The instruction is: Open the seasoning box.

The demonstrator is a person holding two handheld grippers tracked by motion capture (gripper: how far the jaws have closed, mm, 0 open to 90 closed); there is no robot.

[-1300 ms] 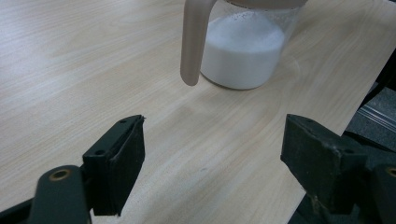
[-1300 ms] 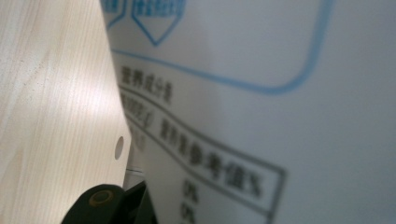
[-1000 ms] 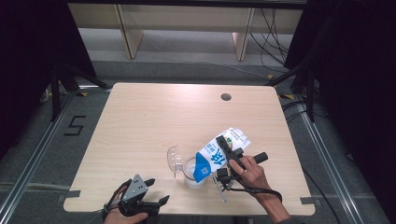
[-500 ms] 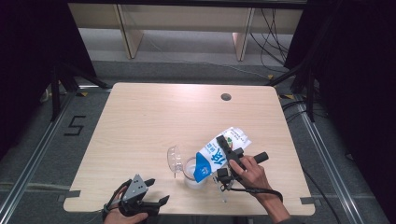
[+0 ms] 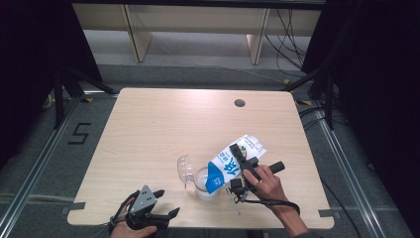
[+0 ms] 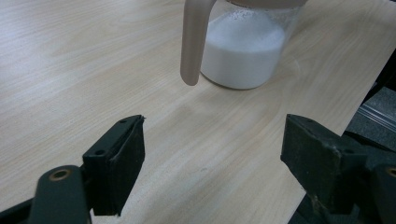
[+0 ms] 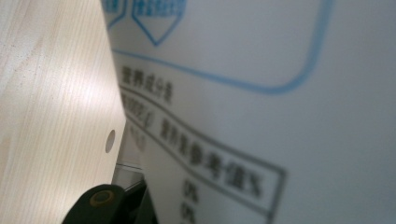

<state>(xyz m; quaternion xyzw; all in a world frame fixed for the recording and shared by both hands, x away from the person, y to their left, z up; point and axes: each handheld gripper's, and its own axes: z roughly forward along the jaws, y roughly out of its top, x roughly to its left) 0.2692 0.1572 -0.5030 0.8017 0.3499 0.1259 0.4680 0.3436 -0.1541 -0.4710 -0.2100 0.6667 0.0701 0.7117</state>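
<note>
My right fingers (image 5: 236, 166) are clamped on a blue-and-white milk carton (image 5: 232, 162), tipped so its spout end hangs over the mouth of a clear glass pitcher (image 5: 204, 182) just below and to their left. I hold it at that slant so the milk runs down into the pitcher rather than onto the bench (image 5: 163, 129). In the right gripper view the carton's printed side (image 7: 261, 112) lies right against the fingers, close enough to blur, which tells me the grip is on the carton's body and not its top.

My left fingers (image 5: 166, 203) are released, with nothing between them, parked low at the bench's near edge. In the left gripper view they (image 6: 116, 163) stand wide apart and aim at the pitcher (image 6: 243, 51), which stands ahead of them, well apart, its handle (image 6: 194, 42) turned toward them. I judge that they wait there to steady or take the handle if the pitcher shifts.

The pitcher already holds milk partway up its wall, so I reckon the pour is well along. The pitcher's flip lid (image 5: 184, 168) stands open, on the side away from the carton, leaving the mouth free.
</note>
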